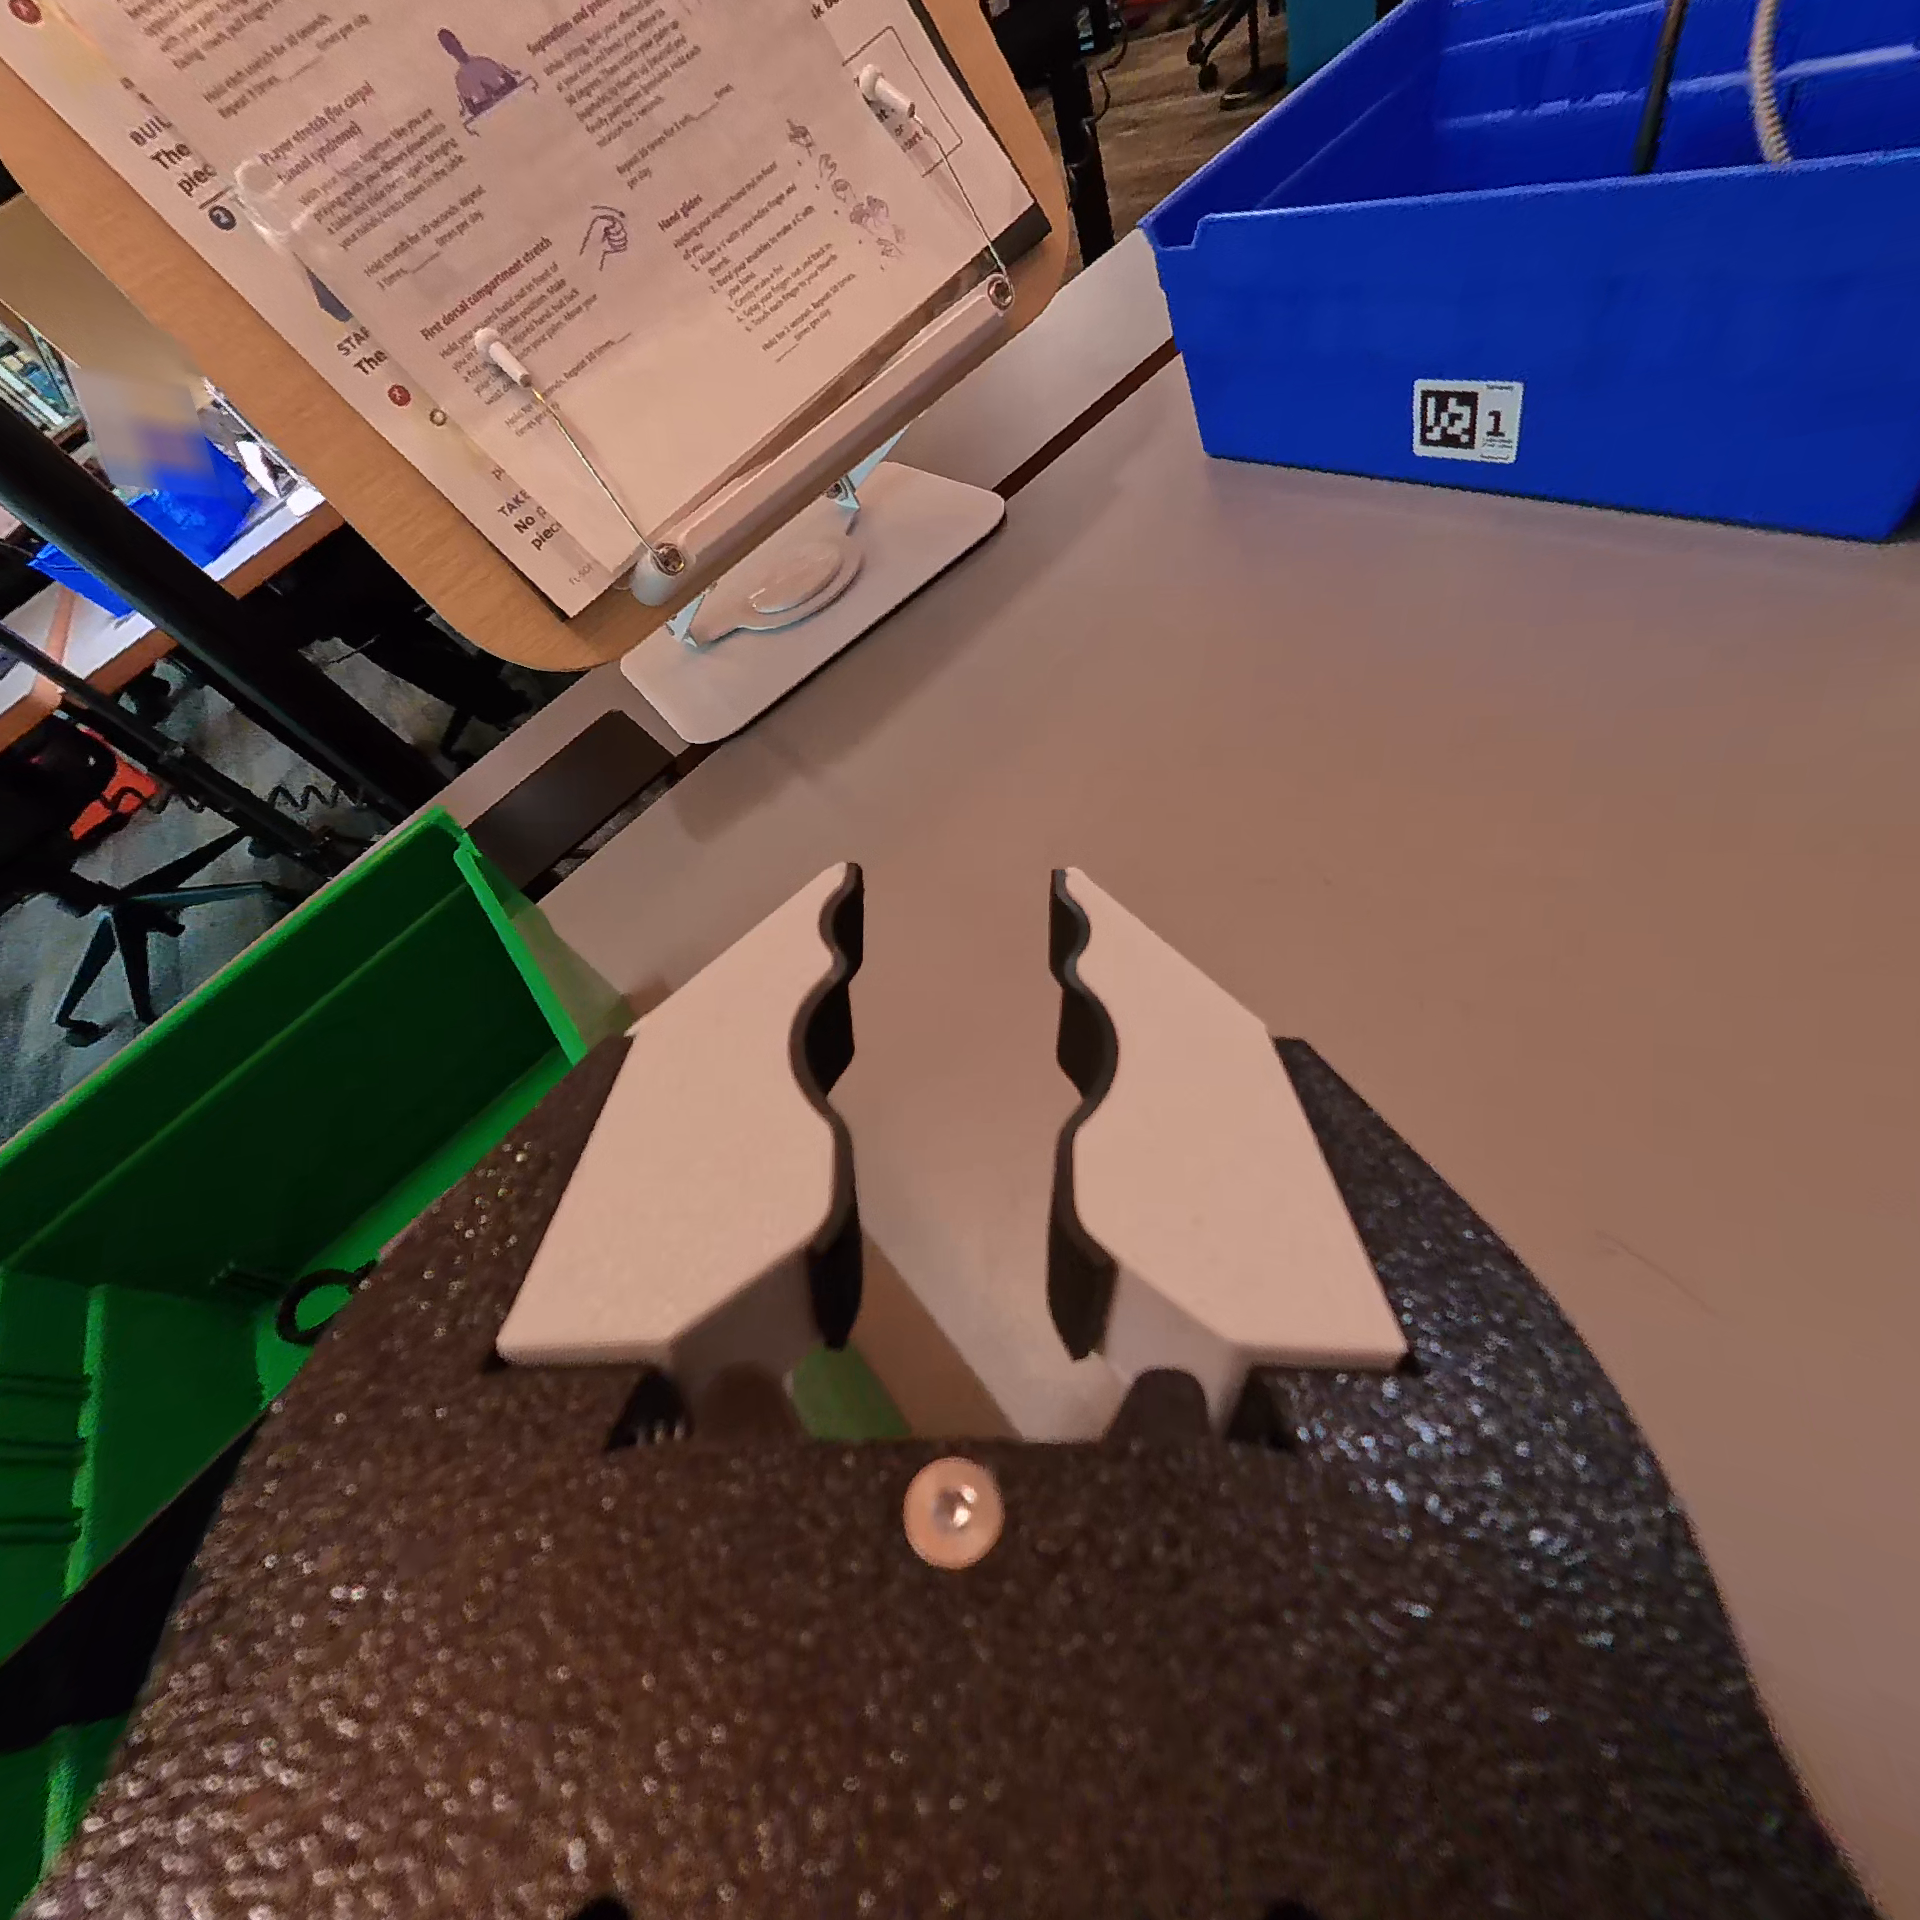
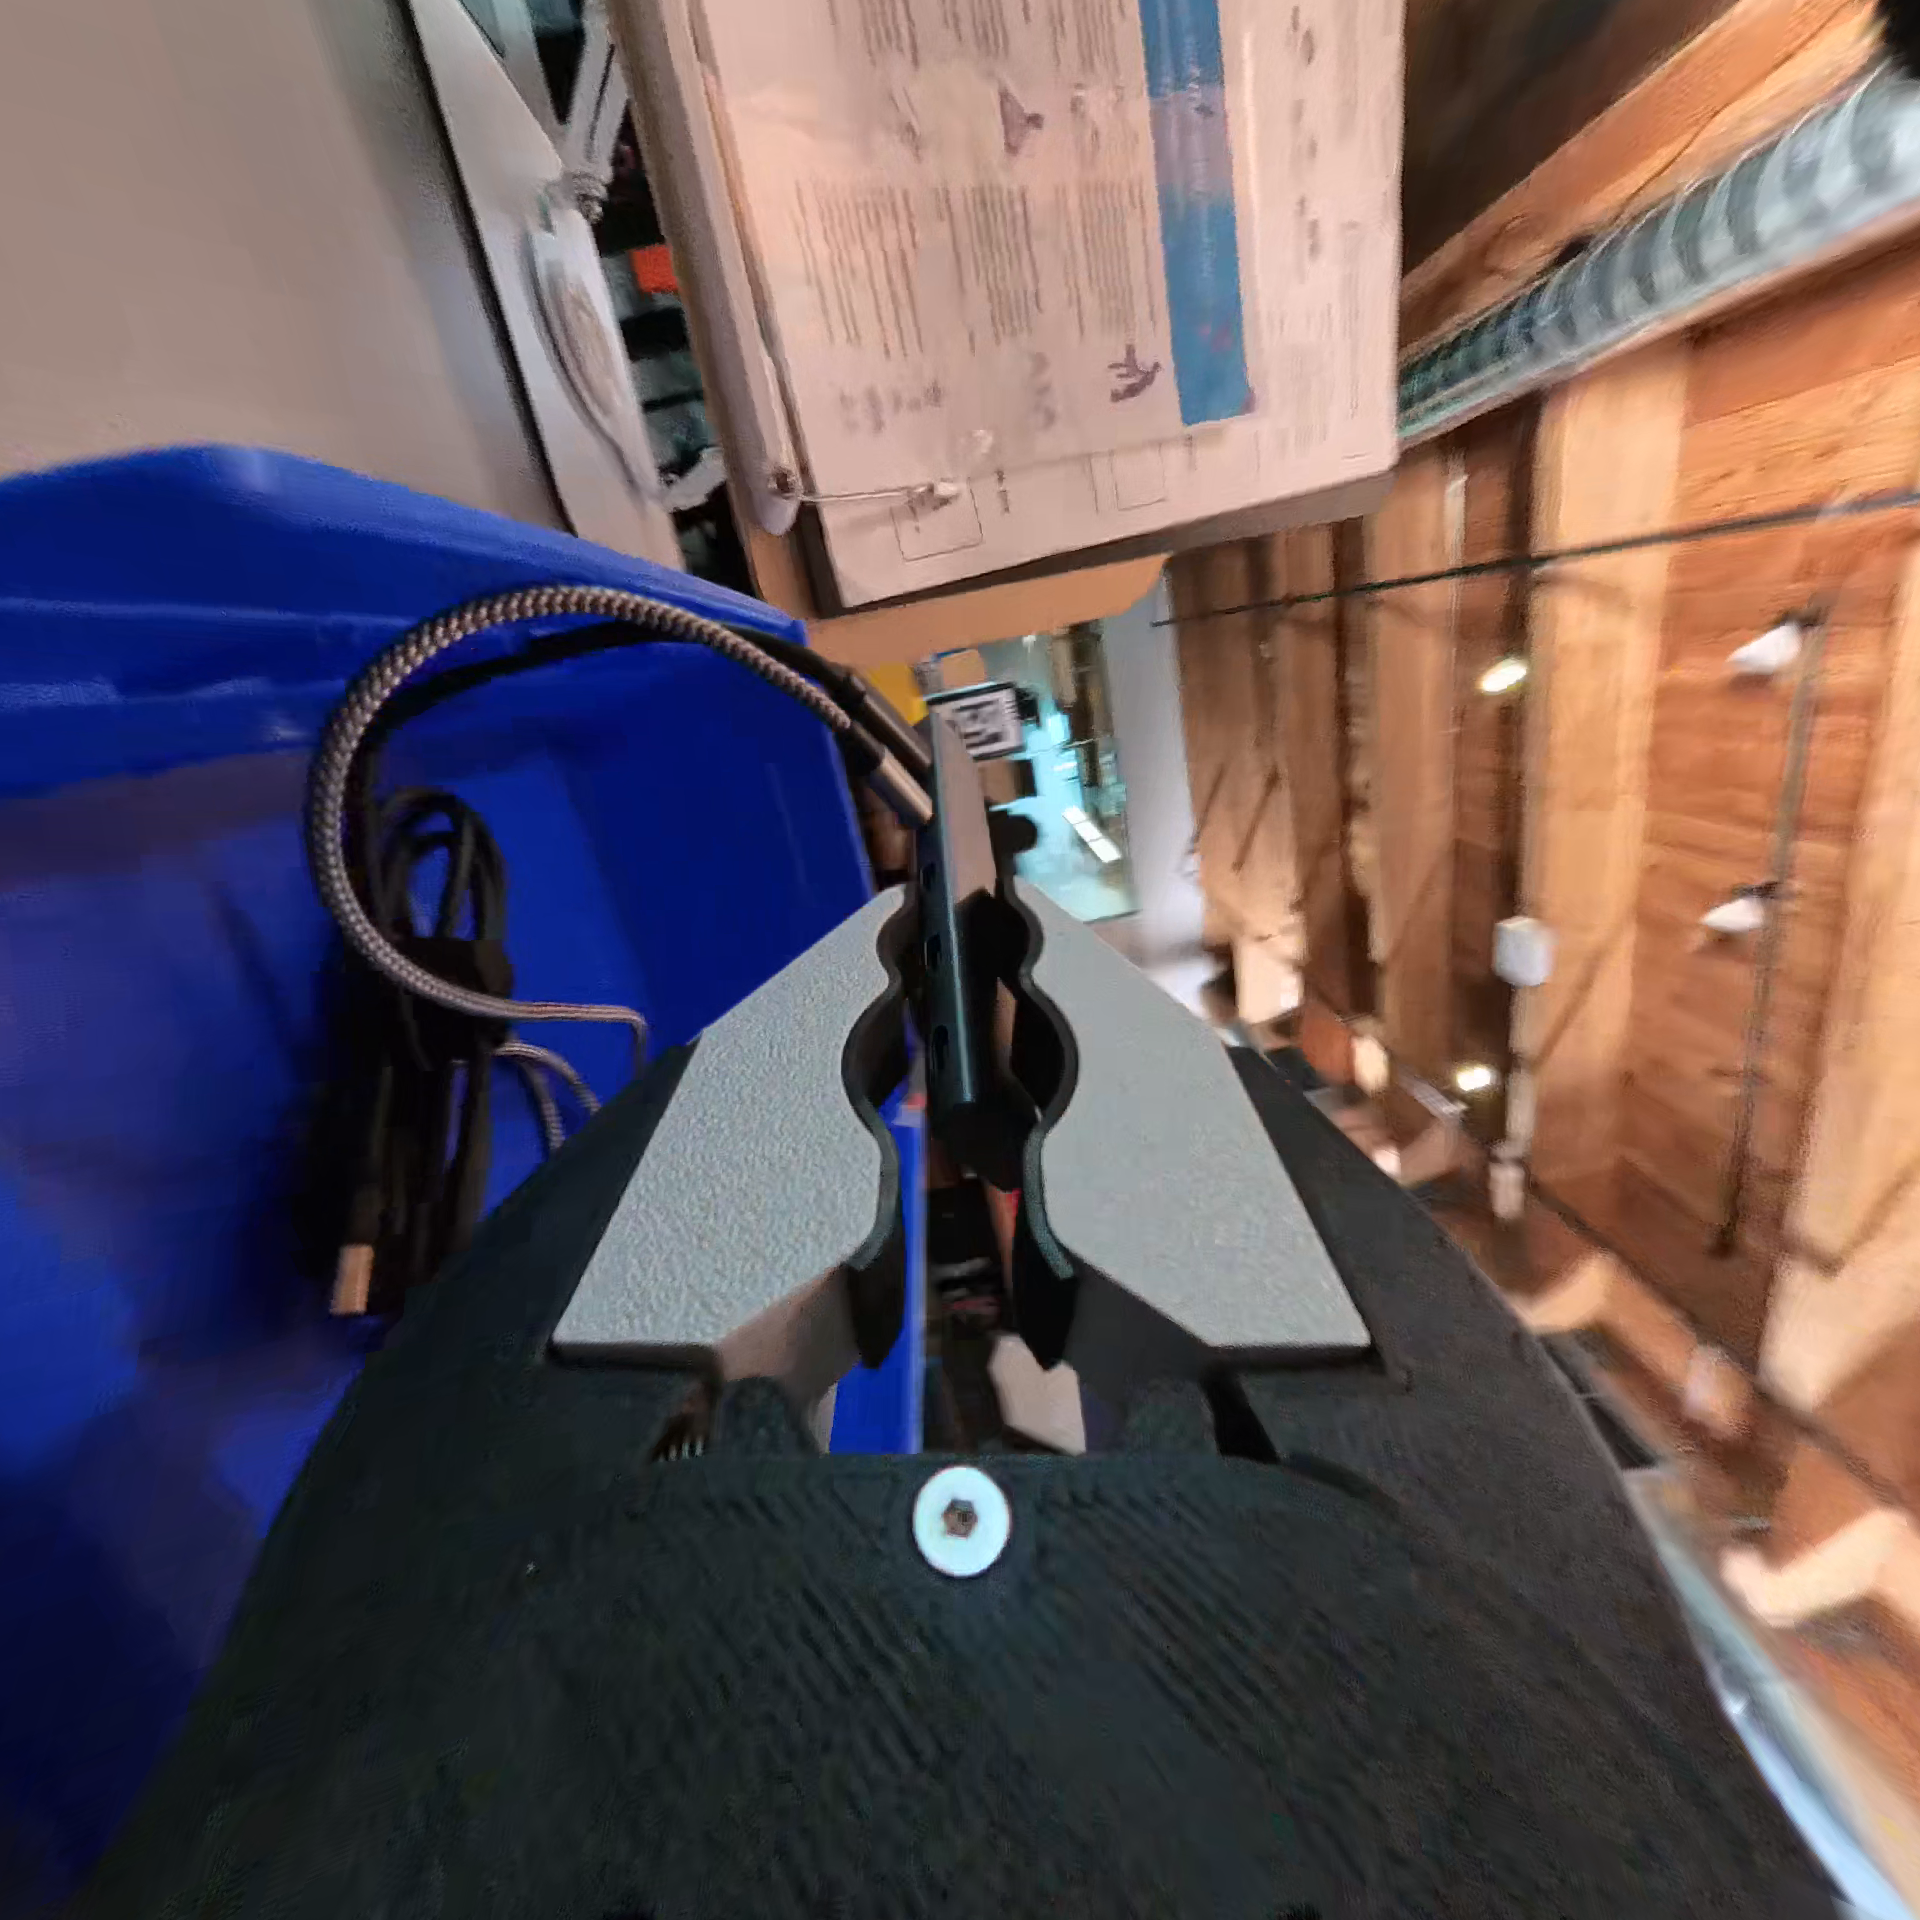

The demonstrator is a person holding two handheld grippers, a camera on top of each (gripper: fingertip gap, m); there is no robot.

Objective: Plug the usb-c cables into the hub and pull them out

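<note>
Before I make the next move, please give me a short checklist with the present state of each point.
1. Right gripper shut on the slim dark grey hub: ok.
2. Braided grey cable plugged into the hub: appears so, ok.
3. Left gripper open and empty: ok.
4. Grey table under the left gripper free: ok.
5. Black cable bundle in the blue plastic bin untangled: cannot tell.

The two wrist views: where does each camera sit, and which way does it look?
Left wrist view: behind the open left gripper, looking across the bare grey table, green bin at left.
Right wrist view: rolled sideways behind the right gripper, shut on the hub.
Both show the blue bin and document stand.
</note>
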